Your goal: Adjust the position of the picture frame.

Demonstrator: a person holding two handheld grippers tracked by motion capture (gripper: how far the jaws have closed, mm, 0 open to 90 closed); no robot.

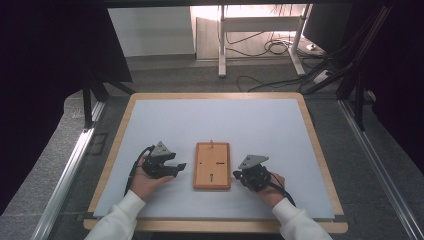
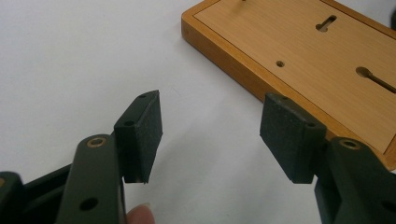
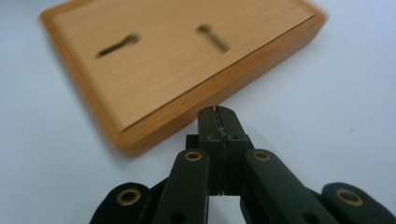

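A flat wooden board with keyhole slots in its top face lies on the white table mat, between my two grippers. My left gripper rests just left of the board, held in a hand. In the left gripper view its jaws stand open with bare mat between the pads, and the board lies ahead to the right. My right gripper sits at the board's right edge. In the right gripper view its jaws are shut with nothing between them, tips close to the board's rim.
The mat lies on a wooden-edged table. Metal rails run along both sides. Beyond the far edge are table legs and cables on the floor. White sleeves enter from the bottom.
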